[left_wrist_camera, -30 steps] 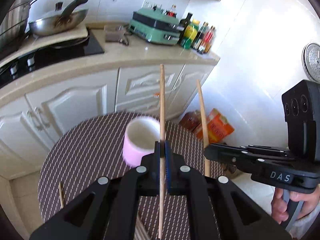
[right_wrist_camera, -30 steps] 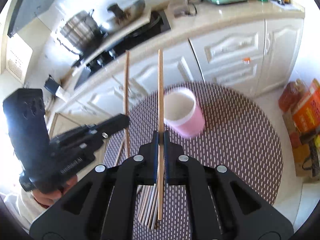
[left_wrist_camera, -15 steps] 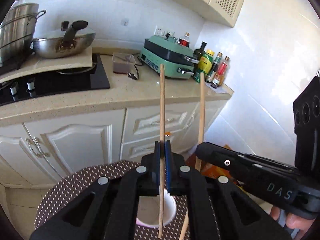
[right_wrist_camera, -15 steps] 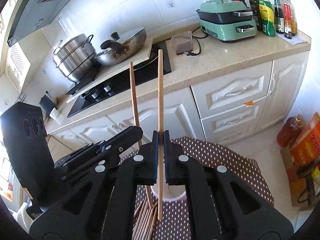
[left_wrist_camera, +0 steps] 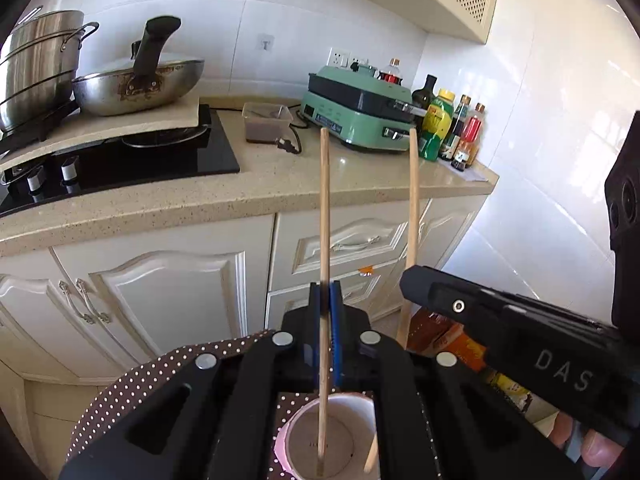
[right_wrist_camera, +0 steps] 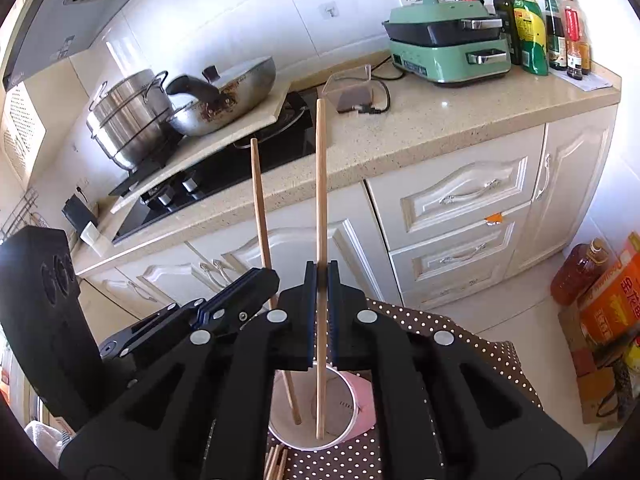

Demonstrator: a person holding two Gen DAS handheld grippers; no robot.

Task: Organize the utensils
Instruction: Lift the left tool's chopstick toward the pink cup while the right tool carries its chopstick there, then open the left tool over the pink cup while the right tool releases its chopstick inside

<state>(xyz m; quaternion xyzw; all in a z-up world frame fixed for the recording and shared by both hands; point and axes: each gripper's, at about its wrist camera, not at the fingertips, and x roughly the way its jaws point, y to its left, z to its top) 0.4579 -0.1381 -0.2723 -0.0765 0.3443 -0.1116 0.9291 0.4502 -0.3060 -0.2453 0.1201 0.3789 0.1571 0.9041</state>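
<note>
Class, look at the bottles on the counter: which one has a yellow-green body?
The plastic bottle with the yellow cap, second from the left in the right wrist view; its neighbours are dark or red.

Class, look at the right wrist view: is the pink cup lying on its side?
No, the pink cup stands upright, mouth up, with both chopsticks' lower ends inside it.

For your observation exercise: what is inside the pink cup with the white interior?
Inside the pink cup, the lower ends of two wooden chopsticks, one clamped by the left gripper, the other by the right gripper. Gripper bodies cover part of its rim.

Both chopstick (left_wrist_camera: 325, 216) tips now down inside pink cup (right_wrist_camera: 362, 398).
</note>
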